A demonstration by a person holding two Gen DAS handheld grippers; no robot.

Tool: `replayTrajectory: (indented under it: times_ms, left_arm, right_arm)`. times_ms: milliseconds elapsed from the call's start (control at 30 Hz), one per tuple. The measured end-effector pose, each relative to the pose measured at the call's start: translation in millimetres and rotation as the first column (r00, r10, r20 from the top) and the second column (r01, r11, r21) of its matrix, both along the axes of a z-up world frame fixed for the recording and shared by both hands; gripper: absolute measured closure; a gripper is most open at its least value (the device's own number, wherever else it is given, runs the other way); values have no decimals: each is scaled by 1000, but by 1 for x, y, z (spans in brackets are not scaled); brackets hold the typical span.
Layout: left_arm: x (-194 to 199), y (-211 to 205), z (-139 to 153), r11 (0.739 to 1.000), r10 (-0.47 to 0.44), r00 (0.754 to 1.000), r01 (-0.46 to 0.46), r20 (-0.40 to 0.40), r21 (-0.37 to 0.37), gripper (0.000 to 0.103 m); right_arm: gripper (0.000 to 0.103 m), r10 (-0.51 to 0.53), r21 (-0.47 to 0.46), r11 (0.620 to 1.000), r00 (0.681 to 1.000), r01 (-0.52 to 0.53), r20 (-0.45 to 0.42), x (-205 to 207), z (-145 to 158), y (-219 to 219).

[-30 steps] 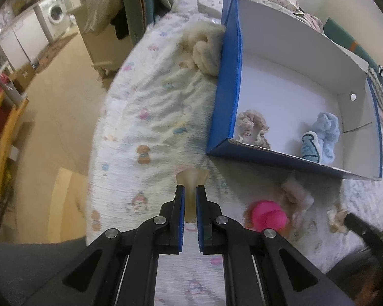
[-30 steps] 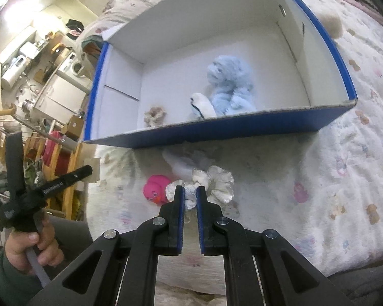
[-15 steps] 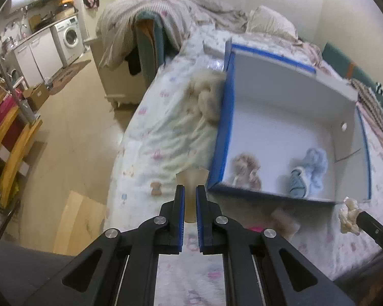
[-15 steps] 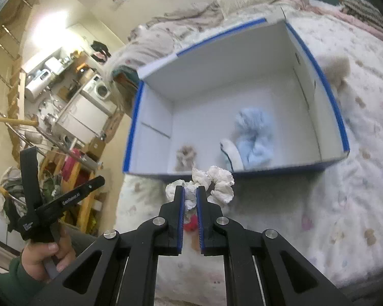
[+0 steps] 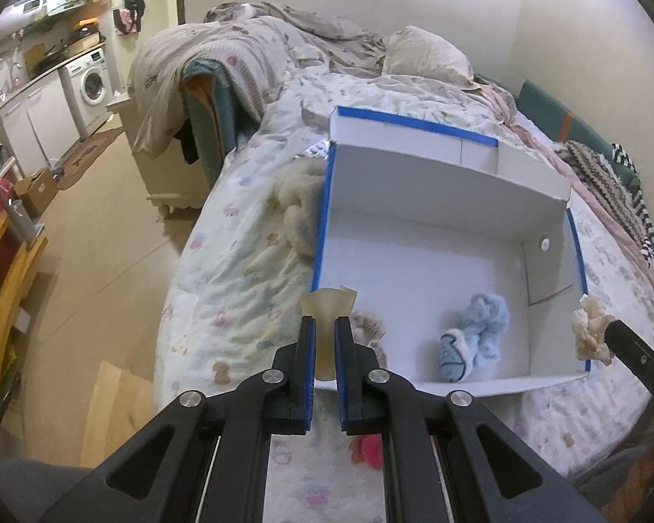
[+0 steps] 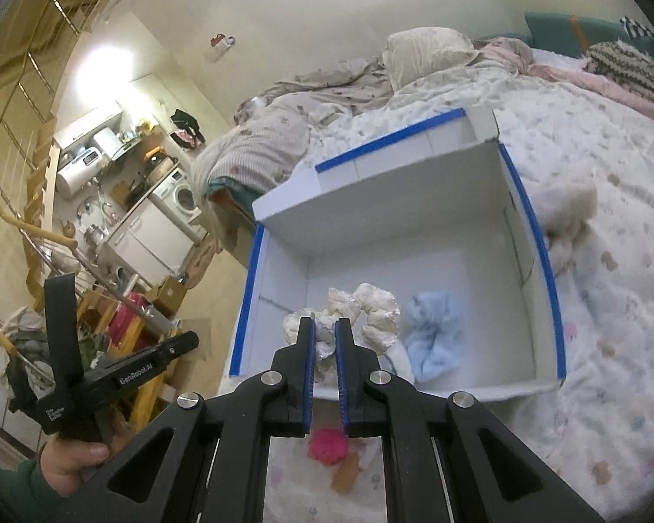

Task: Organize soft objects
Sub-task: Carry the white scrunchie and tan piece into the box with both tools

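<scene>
Right wrist view: my right gripper (image 6: 325, 340) pinches a cream satin scrunchie (image 6: 362, 314) above the white, blue-edged cardboard box (image 6: 540, 253); my left gripper (image 5: 325, 340) clamps a translucent beige piece (image 5: 327, 305). A blue fluffy scrunchie (image 6: 434, 335) lies inside; a pink plush (image 6: 327, 444) waits outside.

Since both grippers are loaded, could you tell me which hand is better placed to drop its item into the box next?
Right: the right gripper holds the cream scrunchie over the box; the left gripper's piece sits at the corner.

left gripper (image 5: 325, 340): black frame, blue pads, silver screws | right gripper (image 6: 325, 340): same build | left gripper side: white "GenRobot.AI" print | sleeve (image 6: 8, 494): dark green
</scene>
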State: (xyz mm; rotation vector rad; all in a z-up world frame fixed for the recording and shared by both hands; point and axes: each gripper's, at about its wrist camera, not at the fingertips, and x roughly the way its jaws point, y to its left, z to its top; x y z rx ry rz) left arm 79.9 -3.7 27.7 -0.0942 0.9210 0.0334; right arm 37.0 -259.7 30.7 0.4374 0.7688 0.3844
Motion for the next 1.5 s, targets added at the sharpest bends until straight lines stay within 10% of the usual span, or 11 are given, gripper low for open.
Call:
replayTrajectory:
  times_ms: [433, 1500]
  left_arm:
    - [42, -28, 2, 996, -78, 997, 77, 0, 39, 95]
    - [83, -60, -87, 985, -152, 971, 163, -183, 51, 93]
  right_arm:
    - [92, 9, -8, 1000, 1000, -9, 21, 36, -8, -9]
    - [92, 5, -158, 986, 965, -48, -262, 84, -94, 21]
